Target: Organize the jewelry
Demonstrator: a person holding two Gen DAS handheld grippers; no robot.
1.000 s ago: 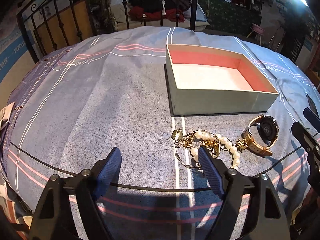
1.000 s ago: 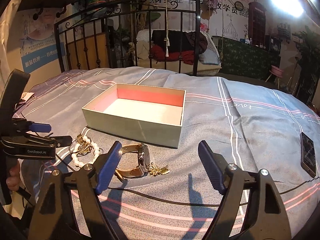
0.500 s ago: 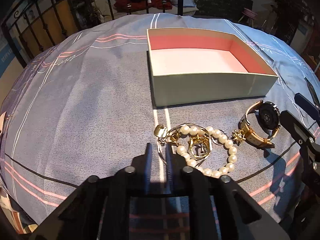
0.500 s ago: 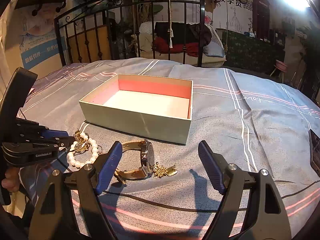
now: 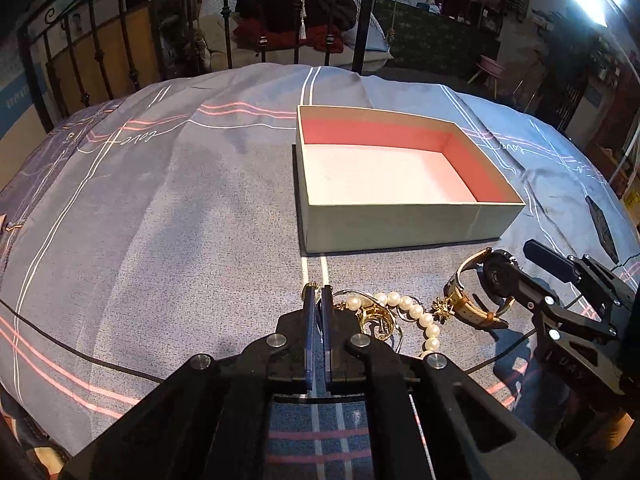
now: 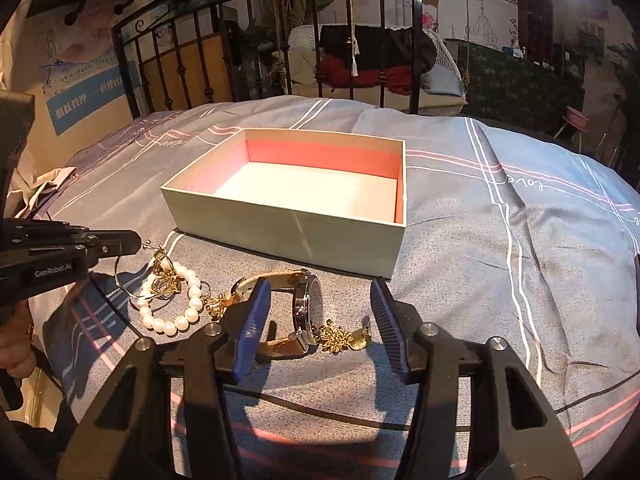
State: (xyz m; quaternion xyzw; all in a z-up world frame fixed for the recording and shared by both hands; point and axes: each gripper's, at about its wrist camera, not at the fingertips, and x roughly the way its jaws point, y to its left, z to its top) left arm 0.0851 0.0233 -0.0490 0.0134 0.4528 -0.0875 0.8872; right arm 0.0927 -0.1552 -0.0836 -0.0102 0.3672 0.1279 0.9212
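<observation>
An open grey box with pink inner walls (image 5: 404, 218) (image 6: 288, 228) stands on the bed. In front of it lie a pearl bracelet (image 5: 416, 312) (image 6: 176, 322), tangled gold chains (image 5: 376, 320) (image 6: 164, 276), a gold brooch (image 6: 340, 336) and a wristwatch with a tan strap (image 5: 496, 276) (image 6: 306, 304). My left gripper (image 5: 317, 292) (image 6: 134, 242) is shut on a thin silver and gold piece at the left end of the tangle. My right gripper (image 6: 320, 312) is open, with its fingers on either side of the watch.
The grey bedspread (image 5: 160, 220) with pink and white lines covers the bed. A dark phone (image 5: 600, 224) lies at the right. A black metal bed rail (image 6: 280, 40) stands behind. A cable crosses the near bedspread.
My left gripper has shut on the jewelry at the left end of the tangle and lifted slightly. My right gripper has moved forward and down around the watch.
</observation>
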